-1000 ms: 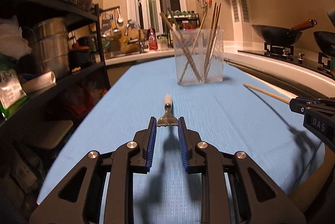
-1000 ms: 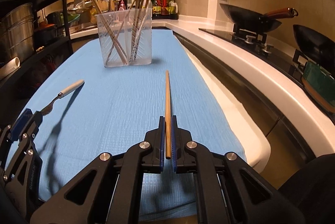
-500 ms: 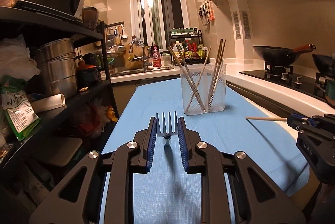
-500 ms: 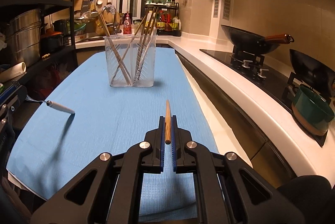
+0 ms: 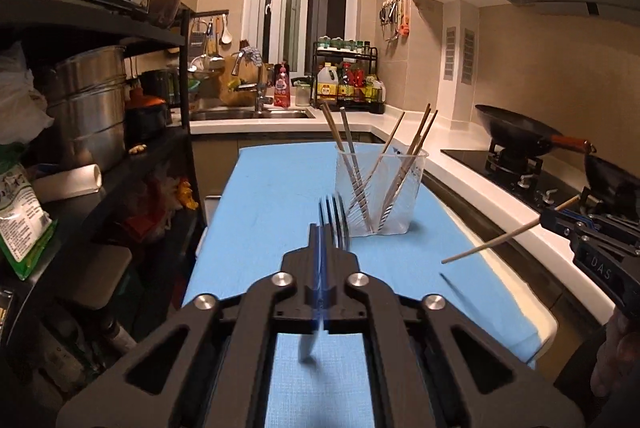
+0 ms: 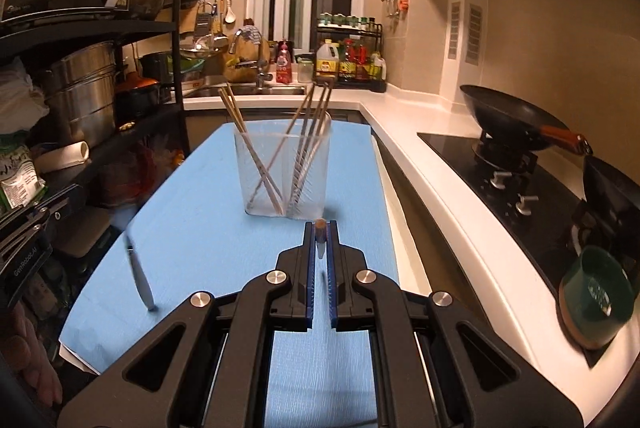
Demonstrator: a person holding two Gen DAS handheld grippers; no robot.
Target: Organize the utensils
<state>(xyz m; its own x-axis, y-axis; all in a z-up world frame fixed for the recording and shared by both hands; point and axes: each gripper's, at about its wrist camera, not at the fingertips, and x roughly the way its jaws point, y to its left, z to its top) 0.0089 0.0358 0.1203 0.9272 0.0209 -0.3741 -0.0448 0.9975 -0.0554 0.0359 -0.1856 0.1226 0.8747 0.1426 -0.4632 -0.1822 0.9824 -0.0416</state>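
Above the blue mat [image 5: 280, 184], left gripper [image 5: 323, 228] clamps a fork [image 5: 334, 216]; right gripper [image 6: 320, 228] clamps a chopstick [image 6: 320, 226].

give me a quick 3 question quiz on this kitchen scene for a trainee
1. True or false: the left gripper holds a spoon.
2. What does the right gripper hold: A) chopstick B) knife C) ladle?
3. Fill in: the clear cup on the blue mat already holds several ____.

Key:
1. False; it is shut on a fork.
2. A; a chopstick.
3. Chopsticks.
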